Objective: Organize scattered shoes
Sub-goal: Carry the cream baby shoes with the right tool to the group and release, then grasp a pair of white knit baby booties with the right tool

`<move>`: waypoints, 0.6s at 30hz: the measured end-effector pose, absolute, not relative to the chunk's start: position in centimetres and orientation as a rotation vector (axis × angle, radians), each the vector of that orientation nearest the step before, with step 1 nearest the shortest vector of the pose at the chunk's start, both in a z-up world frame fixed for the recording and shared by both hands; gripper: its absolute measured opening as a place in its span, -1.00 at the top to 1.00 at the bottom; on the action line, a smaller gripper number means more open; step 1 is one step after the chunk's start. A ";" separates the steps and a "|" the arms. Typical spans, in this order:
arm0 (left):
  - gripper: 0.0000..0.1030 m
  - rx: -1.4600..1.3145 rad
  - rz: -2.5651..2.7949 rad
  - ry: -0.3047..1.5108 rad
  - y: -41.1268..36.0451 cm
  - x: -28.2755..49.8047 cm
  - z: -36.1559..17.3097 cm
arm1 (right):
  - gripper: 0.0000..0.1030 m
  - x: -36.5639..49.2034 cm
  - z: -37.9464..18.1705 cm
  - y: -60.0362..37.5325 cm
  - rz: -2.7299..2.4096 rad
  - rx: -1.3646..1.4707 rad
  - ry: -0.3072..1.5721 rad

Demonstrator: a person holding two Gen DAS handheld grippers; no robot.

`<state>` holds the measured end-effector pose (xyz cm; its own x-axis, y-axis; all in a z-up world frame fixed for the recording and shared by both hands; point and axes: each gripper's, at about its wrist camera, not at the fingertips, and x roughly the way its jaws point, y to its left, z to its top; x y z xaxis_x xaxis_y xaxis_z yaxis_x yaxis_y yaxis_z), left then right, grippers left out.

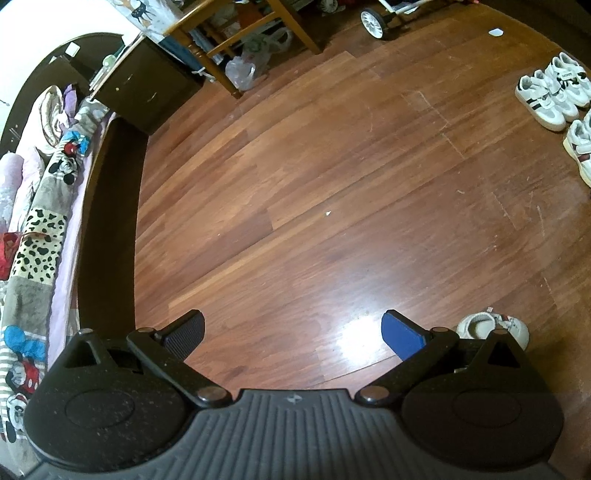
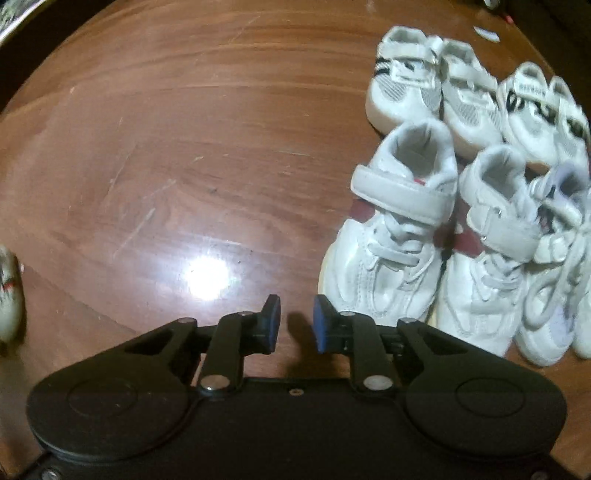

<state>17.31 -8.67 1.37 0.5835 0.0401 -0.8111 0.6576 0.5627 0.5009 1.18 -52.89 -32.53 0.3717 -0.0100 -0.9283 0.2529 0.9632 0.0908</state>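
My left gripper (image 1: 293, 334) is wide open and empty above bare wooden floor. A lone white shoe (image 1: 493, 326) lies just right of its right finger, partly hidden behind the gripper body. More white shoes (image 1: 550, 92) stand grouped at the far right. In the right wrist view, my right gripper (image 2: 295, 325) has its jaws a narrow gap apart with nothing between them. Several white shoes stand in rows to its right; the nearest, with a dark red patch (image 2: 395, 236), sits just right of the right finger. A stray white shoe (image 2: 8, 295) lies at the left edge.
A bed with a patterned quilt (image 1: 37, 229) and dark frame runs along the left. A dark cabinet (image 1: 147, 88), a wooden chair (image 1: 236, 40), plastic bags (image 1: 251, 62) and a stroller wheel (image 1: 373, 23) stand at the back.
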 end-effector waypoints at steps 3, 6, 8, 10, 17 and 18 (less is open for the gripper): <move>-0.99 0.908 -0.420 0.882 -8.2 16.9 1.8 | 0.25 1.7 -32.1 -51.9 -0.159 0.279 1.163; -0.99 0.906 -0.411 0.878 -7.6 16.5 2.2 | 0.16 2.8 -31.6 -49.6 -0.048 0.291 1.177; -0.99 0.906 -0.405 0.874 -7.2 16.1 2.5 | 0.15 4.5 -31.1 -47.1 0.070 0.276 1.187; -0.99 0.900 -0.402 0.866 -6.7 15.8 3.1 | 0.15 6.3 -30.7 -44.3 0.183 0.266 1.199; -0.99 0.873 -0.383 0.847 -4.6 15.1 4.5 | 0.15 11.2 -28.0 -33.1 0.539 0.195 1.187; -0.99 0.870 -0.380 0.847 -4.3 15.0 4.7 | 0.15 11.8 -27.7 -31.4 0.589 0.192 1.187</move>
<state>15.03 -4.29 4.68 0.6244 0.0356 -0.7803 0.6068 0.6069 0.5132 11.83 -31.37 -27.67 0.2458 0.5260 -0.8142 -0.3301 0.8352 0.4399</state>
